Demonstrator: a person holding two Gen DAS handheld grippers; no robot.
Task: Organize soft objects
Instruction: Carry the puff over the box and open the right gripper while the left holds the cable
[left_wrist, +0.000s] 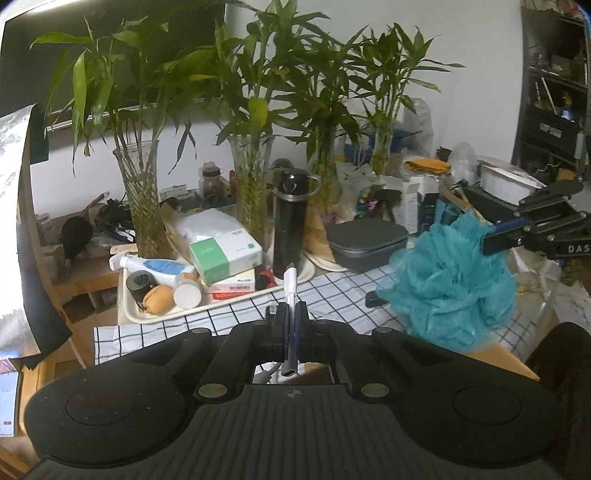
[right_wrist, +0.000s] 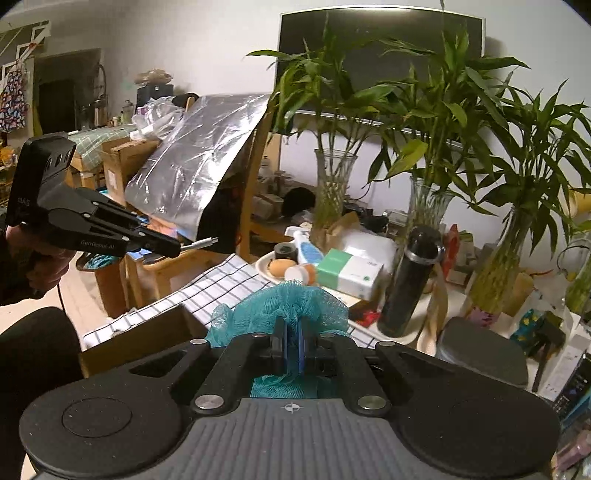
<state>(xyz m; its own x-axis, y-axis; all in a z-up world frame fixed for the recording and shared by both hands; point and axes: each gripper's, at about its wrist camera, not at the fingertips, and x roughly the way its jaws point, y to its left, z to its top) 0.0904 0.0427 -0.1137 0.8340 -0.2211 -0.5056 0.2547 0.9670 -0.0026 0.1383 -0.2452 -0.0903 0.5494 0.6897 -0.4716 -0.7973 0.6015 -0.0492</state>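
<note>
Two grippers up over a messy table, each one pinching something.

Right gripper (right_wrist: 291, 345) squeezed tight on a fluffy blue bath puff (left_wrist: 450, 288), held up above the checked cloth (left_wrist: 332, 291), near a gray case (left_wrist: 365, 240). Left gripper (left_wrist: 291, 325) pinched narrow on a small white cable plug (left_wrist: 290, 282), tip poking out past the fingers (left_wrist: 280, 325). Behind, a tall black bottle (left_wrist: 290, 221), a green and white tissue pack (left_wrist: 225, 254) on a white tray (left_wrist: 155, 317), and leafy plants in glass vases (left_wrist: 142, 199).

Bare checked cloth (left_wrist: 207, 325) (front edge) before crowded tray (left_wrist: 127, 314), flask (left_wrist: 290, 225).
</note>
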